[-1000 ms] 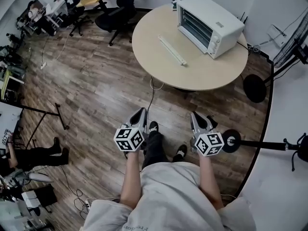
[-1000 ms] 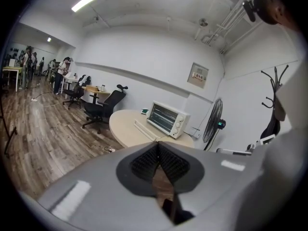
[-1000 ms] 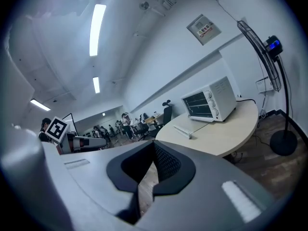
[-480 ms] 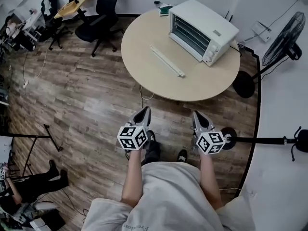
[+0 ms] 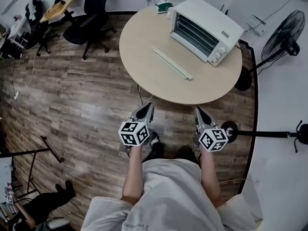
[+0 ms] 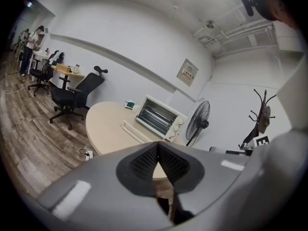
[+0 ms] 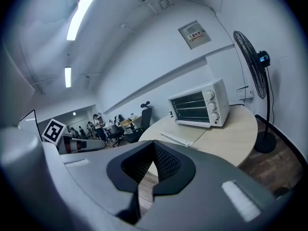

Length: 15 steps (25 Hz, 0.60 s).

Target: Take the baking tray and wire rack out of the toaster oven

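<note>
At the far side of the round bench [image 5: 139, 42], the white toaster oven [image 5: 207, 30] stands just behind a long white strip [image 5: 172, 63] lying on the benchtop. Horizontal bars show at the oven's front, the contents otherwise unclear. Over the wood floor [image 5: 86, 105], short of the bench edge, the left claw [image 5: 146, 108] and right claw [image 5: 198, 112] are both clenched, empty — well apart from the oven.

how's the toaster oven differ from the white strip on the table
The toaster oven is a box with door and knobs; the strip is thin and flat. The oven sits at the far edge of the round table, the strip nearer its middle. Both are white and rest on it.
</note>
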{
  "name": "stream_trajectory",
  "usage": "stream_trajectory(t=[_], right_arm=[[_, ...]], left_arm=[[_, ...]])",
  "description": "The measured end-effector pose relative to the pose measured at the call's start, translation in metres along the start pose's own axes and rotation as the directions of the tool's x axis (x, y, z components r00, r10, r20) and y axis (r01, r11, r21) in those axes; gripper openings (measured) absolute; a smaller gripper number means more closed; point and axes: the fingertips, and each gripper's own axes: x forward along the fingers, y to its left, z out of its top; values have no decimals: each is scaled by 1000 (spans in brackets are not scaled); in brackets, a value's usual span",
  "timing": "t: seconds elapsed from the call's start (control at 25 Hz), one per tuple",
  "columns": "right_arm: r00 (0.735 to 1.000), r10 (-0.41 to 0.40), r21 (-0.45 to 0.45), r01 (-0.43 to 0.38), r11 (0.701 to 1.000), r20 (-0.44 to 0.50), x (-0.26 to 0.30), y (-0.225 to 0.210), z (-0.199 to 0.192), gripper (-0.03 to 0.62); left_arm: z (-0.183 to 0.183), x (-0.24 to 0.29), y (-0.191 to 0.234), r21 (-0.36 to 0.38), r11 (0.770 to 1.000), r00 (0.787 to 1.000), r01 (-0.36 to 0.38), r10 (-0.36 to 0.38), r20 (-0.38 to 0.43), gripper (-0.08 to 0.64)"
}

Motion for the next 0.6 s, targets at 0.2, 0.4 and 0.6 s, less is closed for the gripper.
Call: stream_trajectory(t=[0.2, 0.4, 0.6], right_arm=[[1000, -21, -2, 21, 1000, -16, 15, 10, -9, -5], [1000, -29, 13, 29, 999, -11, 32, 8, -5, -5], [999, -48, 36, 49, 998, -14, 56, -8, -4, -5]], left_arm=[[10, -1, 30, -10, 1000, 1000, -3, 3, -8, 55], [28, 5, 49, 6, 1000, 1000, -20, 20, -4, 55], [47, 28, 63, 16, 1000, 1000, -25, 26, -8, 55]])
